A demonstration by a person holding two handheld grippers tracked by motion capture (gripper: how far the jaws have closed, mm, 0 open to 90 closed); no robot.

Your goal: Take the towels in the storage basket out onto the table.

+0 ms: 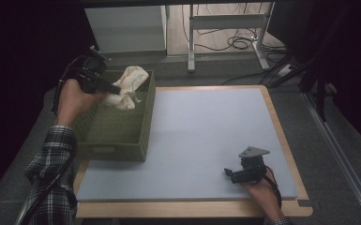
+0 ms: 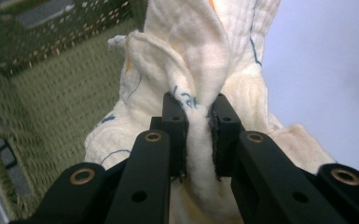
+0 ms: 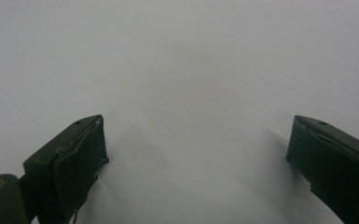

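Cloth held over the basket, other hand waiting.

In the high view, the left gripper [image 1: 115,89] holds a bunched cream cloth [image 1: 130,84] above the open top of a green woven basket [image 1: 117,131] at the left of the grey mat [image 1: 206,136]; the cloth hangs partly over the basket's right rim, likely so it can be lowered in or lifted clear. The right gripper [image 1: 229,173] rests low on the mat near the front edge, well apart, apparently kept out of the way. In the left gripper view, the jaws are pinched nearly closed on a gathered fold of the cloth, the basket's wall behind at left. In the right gripper view, the jaws stand wide apart over bare mat, gripping nothing.
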